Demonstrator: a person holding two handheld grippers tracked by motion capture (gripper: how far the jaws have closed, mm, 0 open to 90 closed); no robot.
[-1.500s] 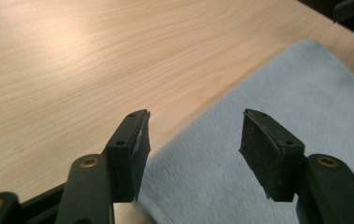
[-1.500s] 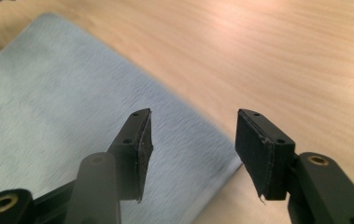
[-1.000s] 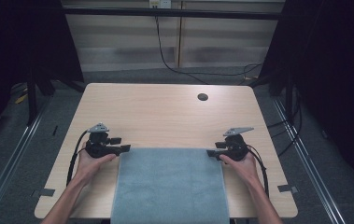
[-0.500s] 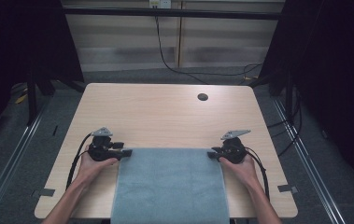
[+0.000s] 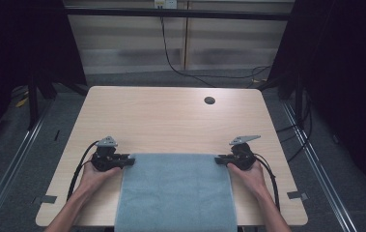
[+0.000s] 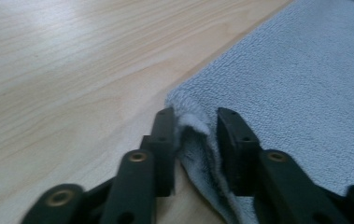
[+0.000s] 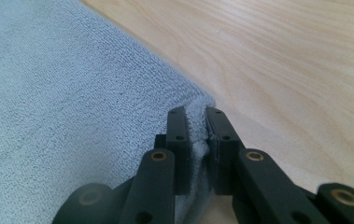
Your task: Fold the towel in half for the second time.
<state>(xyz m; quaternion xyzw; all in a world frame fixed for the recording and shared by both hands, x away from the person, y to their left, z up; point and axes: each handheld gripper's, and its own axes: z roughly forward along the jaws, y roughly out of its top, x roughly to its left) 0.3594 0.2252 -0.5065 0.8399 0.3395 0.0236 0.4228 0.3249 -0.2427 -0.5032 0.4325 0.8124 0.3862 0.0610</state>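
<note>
Both forearms are laid low on the light wood desk [image 5: 171, 121], L gripper [image 5: 124, 162] & R gripper [image 5: 220, 160] fingers just closed, clamped on the far corners of the grey-blue towel [image 5: 175, 193] at the near edge.

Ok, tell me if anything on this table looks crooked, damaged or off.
Nothing stands out. The blue-grey towel lies flat and square on the table, its near end hanging over the edge. Left tongs and right tongs, which have just been closing, each pinch a far corner, bunching only that bit of cloth.
</note>
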